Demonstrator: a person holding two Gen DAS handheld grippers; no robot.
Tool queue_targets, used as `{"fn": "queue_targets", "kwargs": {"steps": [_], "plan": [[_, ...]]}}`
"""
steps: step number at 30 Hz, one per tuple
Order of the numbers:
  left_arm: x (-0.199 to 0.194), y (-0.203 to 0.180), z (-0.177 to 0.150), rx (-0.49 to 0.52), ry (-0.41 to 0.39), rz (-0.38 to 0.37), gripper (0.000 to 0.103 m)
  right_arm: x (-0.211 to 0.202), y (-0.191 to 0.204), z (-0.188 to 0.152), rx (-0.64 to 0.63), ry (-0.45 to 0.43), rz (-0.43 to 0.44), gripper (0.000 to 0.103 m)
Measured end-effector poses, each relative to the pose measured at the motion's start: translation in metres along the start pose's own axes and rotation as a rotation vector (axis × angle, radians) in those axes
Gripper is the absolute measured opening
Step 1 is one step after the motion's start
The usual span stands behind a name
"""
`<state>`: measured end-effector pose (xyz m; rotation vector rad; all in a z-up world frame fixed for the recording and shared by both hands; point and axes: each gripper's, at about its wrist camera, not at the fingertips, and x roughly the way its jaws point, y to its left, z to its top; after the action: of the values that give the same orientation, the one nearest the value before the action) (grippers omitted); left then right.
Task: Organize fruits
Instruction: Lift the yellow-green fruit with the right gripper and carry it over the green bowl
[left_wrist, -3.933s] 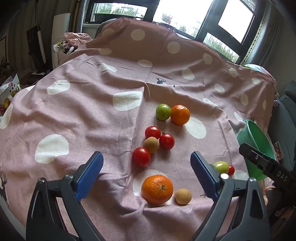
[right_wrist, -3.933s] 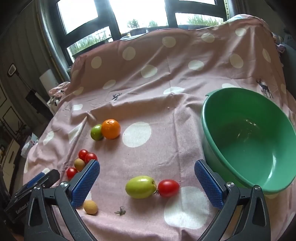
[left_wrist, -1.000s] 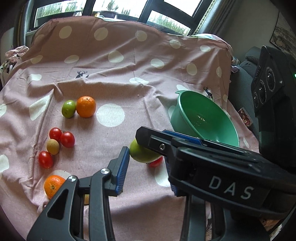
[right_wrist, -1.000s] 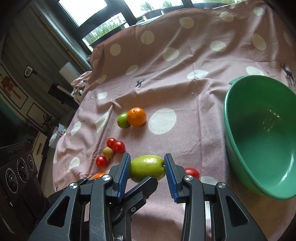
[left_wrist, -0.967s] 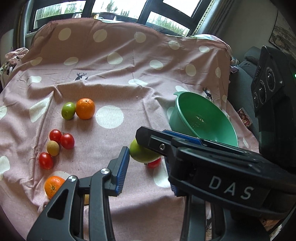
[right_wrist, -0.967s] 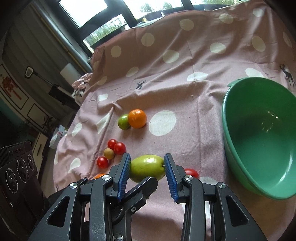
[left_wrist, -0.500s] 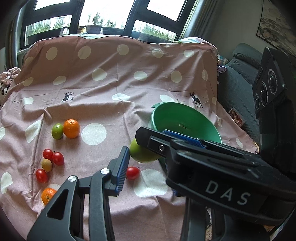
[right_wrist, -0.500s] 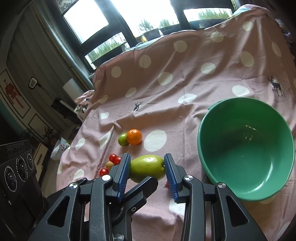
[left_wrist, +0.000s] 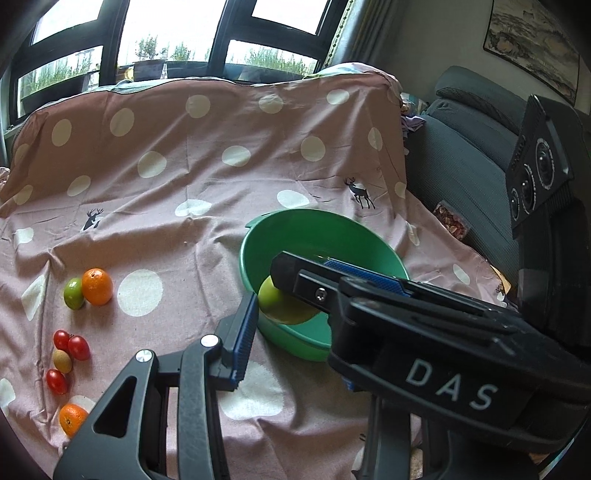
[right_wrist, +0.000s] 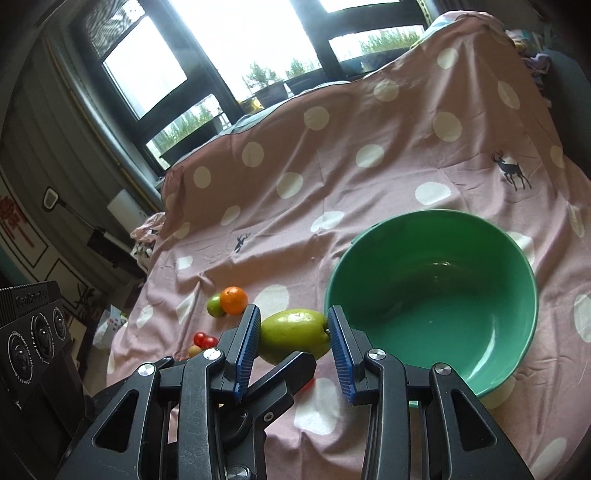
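Here, label by label:
Green mango (right_wrist: 294, 334): smooth, yellow-green, oblong, lying crosswise, raised over the cloth at nine o'clock of the bowl.
Right gripper (right_wrist: 293, 339): pinching the green mango end to end.
Left gripper (left_wrist: 291, 314): pads against the same fruit, far pad hidden.
Green bowl (right_wrist: 517, 266): glossy, only bare interior showing.

1. "DAS" in pale capital letters stands on the black body of my right gripper (left_wrist: 291, 295), as my left wrist camera sees it.
2. Small embossed lettering runs along the top edge of the black camera housing (right_wrist: 35, 325) at my right view's left edge; I cannot read it.
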<state>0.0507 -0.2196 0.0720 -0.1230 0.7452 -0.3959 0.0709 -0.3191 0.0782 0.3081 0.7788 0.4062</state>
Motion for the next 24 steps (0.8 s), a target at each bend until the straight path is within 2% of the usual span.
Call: {"fn": "queue_targets", "kwargs": {"steps": [14,24], "plan": [[0.042,-0.029,0.012,0.052,0.068,-0.067,0.039,-0.007,-0.049,0.008,0.105,-0.014,-0.060,0.040],[0.067,-0.034,0.010,0.049,0.131,-0.101,0.039,0.001,-0.073,0.007,0.160,0.026,-0.109,0.040]]}}
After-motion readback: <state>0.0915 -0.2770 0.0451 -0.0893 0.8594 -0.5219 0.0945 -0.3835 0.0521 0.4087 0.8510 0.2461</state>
